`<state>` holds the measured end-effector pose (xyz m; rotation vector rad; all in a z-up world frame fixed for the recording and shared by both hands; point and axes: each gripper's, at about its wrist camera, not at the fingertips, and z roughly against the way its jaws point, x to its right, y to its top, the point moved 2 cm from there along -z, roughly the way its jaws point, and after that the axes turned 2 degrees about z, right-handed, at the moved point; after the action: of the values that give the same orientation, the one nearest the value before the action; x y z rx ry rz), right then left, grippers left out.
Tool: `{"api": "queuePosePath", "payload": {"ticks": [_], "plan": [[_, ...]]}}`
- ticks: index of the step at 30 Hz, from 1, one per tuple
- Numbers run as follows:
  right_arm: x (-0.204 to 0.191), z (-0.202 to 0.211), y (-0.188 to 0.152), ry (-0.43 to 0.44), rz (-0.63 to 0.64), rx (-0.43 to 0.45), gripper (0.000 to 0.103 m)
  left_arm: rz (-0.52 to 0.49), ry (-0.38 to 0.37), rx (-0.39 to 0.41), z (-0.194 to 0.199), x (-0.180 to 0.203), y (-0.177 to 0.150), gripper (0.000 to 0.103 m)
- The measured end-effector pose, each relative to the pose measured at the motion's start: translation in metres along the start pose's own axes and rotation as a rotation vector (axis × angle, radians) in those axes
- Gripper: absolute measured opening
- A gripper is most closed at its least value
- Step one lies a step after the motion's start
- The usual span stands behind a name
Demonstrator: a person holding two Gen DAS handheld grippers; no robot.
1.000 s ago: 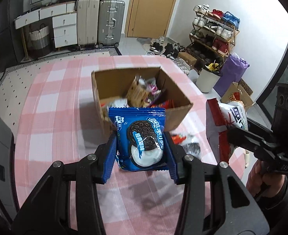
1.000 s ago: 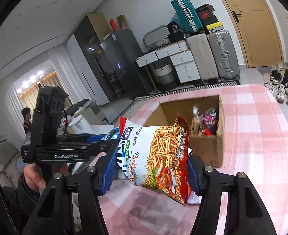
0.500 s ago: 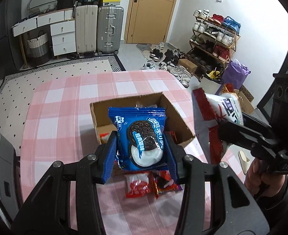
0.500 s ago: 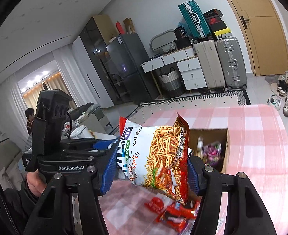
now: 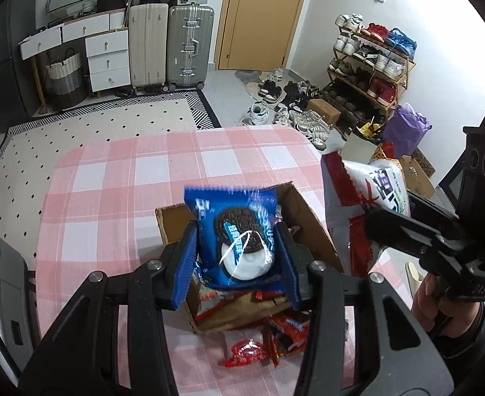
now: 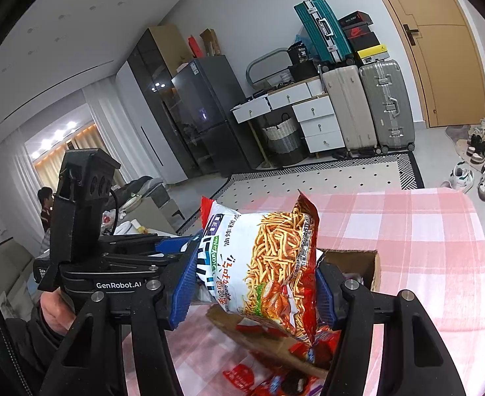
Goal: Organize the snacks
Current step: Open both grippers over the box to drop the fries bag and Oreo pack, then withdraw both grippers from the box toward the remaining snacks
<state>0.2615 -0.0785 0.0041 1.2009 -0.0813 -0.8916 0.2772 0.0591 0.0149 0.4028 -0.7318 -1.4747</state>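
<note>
Left gripper (image 5: 239, 264) pinches a blue cookie packet (image 5: 237, 236) upright between its 2 blue pads, above the open cardboard box (image 5: 311, 227) that sits just beyond and below its fingertips on the pink checked bench (image 5: 110, 198). Snack packets lie inside the box, and a few red wrappers (image 5: 268, 340) lie on the bench below the gripper, on the near side of the box. Right gripper (image 6: 255, 283) clamps a bag of fried snack sticks (image 6: 268, 264), red-edged, by both sides; the box lies beneath and beyond it. To its left, a hand (image 6: 56, 310) holds the left gripper's handle.
</note>
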Motion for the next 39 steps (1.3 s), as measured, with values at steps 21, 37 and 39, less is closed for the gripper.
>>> {"api": "queuePosePath", "payload": {"ticks": [21, 37, 39], "plan": [[0.042, -0.052, -0.026, -0.111, -0.044, -0.123, 0.087, 0.034, -0.003, -0.078, -0.073, -0.019, -0.009, 0.047], [0.007, 0.022, -0.027, -0.139, -0.015, -0.005, 0.092, 0.014, 0.037, 0.005, 0.004, 0.005, -0.051, 0.07], [0.004, 0.032, -0.032, -0.14, -0.016, 0.008, 0.093, 0.013, 0.046, 0.018, 0.014, 0.008, -0.058, 0.076]]}}
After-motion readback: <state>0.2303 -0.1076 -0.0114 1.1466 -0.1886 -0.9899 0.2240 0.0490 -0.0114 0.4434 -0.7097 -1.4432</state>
